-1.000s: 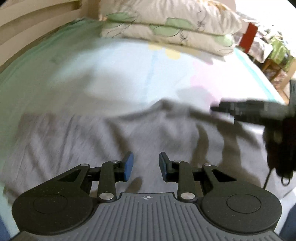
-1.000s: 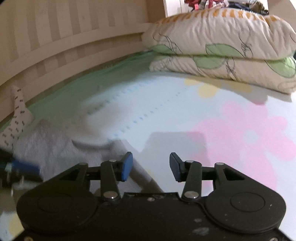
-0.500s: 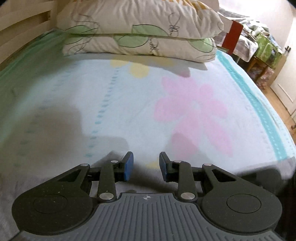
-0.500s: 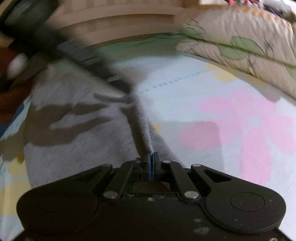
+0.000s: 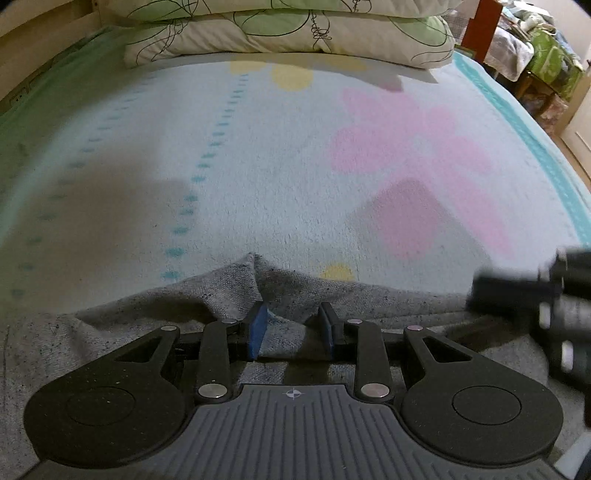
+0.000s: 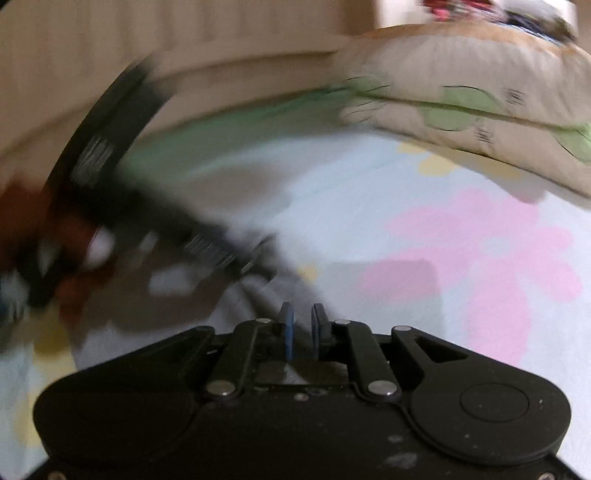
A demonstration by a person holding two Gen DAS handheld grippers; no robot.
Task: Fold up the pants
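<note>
Grey pants (image 5: pixel 155 317) rumpled on bed sheet (image 5: pixel 280 177), edge peaked up.

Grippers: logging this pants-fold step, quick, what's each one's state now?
Left gripper: open over the grey pants, gripping nothing.
Right gripper: jaws just parted slightly, gripping nothing.

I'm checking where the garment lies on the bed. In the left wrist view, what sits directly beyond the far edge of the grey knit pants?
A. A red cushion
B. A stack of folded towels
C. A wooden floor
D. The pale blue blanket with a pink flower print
D: the grey knit pants end in a peaked edge, and just past it lies the pale blue blanket with a pink flower print, running up to the leaf-print pillows.
</note>
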